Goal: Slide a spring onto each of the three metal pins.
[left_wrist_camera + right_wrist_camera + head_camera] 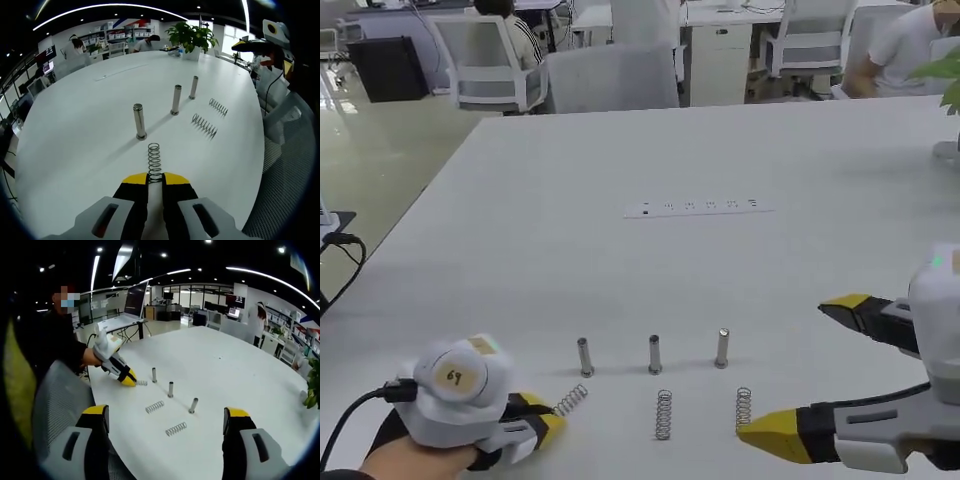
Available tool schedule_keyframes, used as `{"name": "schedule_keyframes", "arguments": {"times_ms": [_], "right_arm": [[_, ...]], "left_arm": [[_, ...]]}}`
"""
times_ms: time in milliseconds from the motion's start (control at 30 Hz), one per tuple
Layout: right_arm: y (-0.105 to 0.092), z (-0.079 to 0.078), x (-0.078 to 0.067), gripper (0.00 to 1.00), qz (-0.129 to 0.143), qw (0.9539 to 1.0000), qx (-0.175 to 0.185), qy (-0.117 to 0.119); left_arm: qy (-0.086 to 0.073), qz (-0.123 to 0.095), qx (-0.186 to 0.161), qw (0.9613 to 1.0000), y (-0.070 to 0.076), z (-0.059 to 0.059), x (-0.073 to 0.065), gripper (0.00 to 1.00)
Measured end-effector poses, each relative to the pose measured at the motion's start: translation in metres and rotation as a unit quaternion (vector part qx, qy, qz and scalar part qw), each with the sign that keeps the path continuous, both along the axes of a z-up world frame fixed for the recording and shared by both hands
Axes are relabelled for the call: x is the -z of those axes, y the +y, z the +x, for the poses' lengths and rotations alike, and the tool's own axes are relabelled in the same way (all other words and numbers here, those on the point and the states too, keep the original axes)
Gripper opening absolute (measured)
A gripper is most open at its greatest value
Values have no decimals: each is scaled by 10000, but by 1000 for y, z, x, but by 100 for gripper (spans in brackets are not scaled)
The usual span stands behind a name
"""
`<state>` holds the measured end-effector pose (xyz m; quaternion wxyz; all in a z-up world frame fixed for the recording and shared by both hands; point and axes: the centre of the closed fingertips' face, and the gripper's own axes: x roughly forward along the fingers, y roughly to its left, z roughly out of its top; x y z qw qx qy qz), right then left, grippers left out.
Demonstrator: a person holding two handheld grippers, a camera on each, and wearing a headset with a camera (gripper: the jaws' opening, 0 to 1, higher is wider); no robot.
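Note:
Three short metal pins stand upright in a row on the white table: left pin (585, 356), middle pin (655, 354), right pin (722, 348). My left gripper (552, 418) is shut on the end of a spring (571, 399) (154, 161) that points toward the left pin (139, 121). Two more springs lie flat in front of the pins: a middle spring (664, 414) and a right spring (743, 408). My right gripper (800, 365) stands wide open at the right, its lower fingertip (760, 428) just beside the right spring, holding nothing.
A white power strip (698, 208) lies across the table further back. Office chairs (485, 65) and seated people are beyond the far edge. A potted plant (192, 37) stands at the table's right edge. A black cable (345, 425) trails from the left gripper.

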<state>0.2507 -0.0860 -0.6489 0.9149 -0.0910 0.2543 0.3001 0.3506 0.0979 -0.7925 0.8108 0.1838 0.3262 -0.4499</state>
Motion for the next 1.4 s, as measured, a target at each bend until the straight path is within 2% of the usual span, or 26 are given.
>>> {"name": "schedule_keyframes", "arguments": {"times_ms": [267, 367, 600, 667, 733, 933, 967, 1100, 1167, 1233, 1300, 1333, 1400], "right_arm": [[5, -2, -6, 91, -24, 9999, -108, -40], [10, -2, -10, 90, -26, 9998, -181, -76], [18, -3, -13, 88, -51, 9994, -319, -93], [22, -4, -15, 87, -45, 9992, -375, -95], [25, -4, -16, 87, -59, 9990, -424, -99], [34, -6, -18, 85, -56, 9981, -612, -93], [37, -8, -18, 85, -65, 9976, -687, -67], [42, -10, -17, 82, -66, 9964, -840, -38], [47, -13, -16, 81, -32, 9953, -965, 5], [54, -18, -12, 79, -81, 9929, -1181, 63], [59, -21, -11, 79, -102, 9910, -1330, 86], [62, -24, -10, 78, -77, 9898, -1416, 121], [65, -25, -9, 77, -41, 9887, -1489, 158]], "left_arm": [[-27, -154, 118, 9998, 6, -10, -12, 2], [-54, -210, 290, 9993, 5, -21, -21, 2], [-218, -461, 613, 9968, -4, -37, -49, 2], [-309, -611, 769, 9947, -12, -43, -62, 2], [-368, -668, 877, 9932, -17, -48, -70, 2], [-524, -882, 1288, 9863, -34, -63, -93, 2], [-563, -932, 1427, 9837, -39, -68, -99, 2], [-606, -1012, 1705, 9783, -48, -78, -108, 2], [-597, -1068, 1868, 9747, -52, -84, -112, 2], [-562, -1144, 2108, 9692, -57, -93, -116, 2], [-529, -1150, 2228, 9666, -59, -98, -116, 2], [-504, -1206, 2363, 9629, -62, -104, -118, 2], [-429, -1272, 2512, 9586, -65, -110, -120, 2]]}}
